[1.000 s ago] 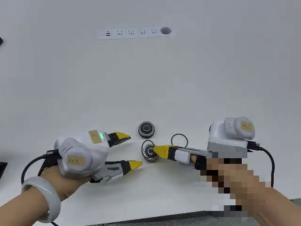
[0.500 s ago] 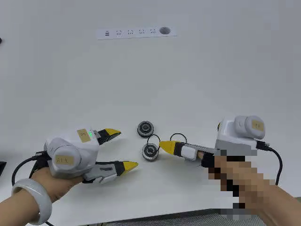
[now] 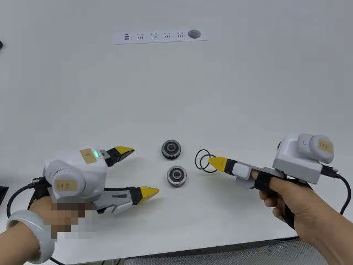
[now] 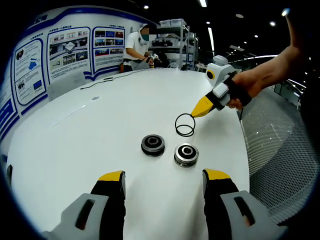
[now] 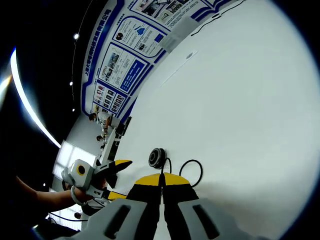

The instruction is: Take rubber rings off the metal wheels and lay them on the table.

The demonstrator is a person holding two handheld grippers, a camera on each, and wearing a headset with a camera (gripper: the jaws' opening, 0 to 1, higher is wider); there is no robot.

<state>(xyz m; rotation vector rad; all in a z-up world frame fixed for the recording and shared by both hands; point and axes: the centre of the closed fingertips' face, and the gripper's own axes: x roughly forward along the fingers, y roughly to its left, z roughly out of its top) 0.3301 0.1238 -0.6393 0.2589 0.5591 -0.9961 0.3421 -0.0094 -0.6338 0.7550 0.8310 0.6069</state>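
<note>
At 9 o'clock from the wheels in the head view, the left gripper point(image 3: 135, 171) hovers just above the table point(image 3: 248, 99), its yellow-tipped jaws spread wide and holding nothing. Moving right, 2 metal wheels sit near each other. The dark-rimmed wheel point(image 3: 171, 149) is at 12 o'clock of the pair and, by its black edge, probably still wears its rubber. The bare wheel point(image 3: 177, 175) at 6 o'clock shows a bright metal rim, clearest in the left gripper view.

At 2 o'clock from the bare wheel, 2 thin black loops overlap on the white surface. The right gripper point(image 3: 215, 162) reaches them from 3 o'clock with its jaws pressed tight together. In the right gripper view a rubber ring point(image 5: 162, 167) rises from between the tips and seems pinched there, while a second ring point(image 5: 202, 170) lies loose just beside it.

The step in hand looks like laying that ring down. To do it well:
1. Lower the tip until the loop rests flat, clear of both wheels.
2. Part the jaws only a little.
3. Draw back toward 3 o'clock, so the tip does not drag either loop.

For the dark-rimmed wheel, the open left gripper could pin the hub.
</note>
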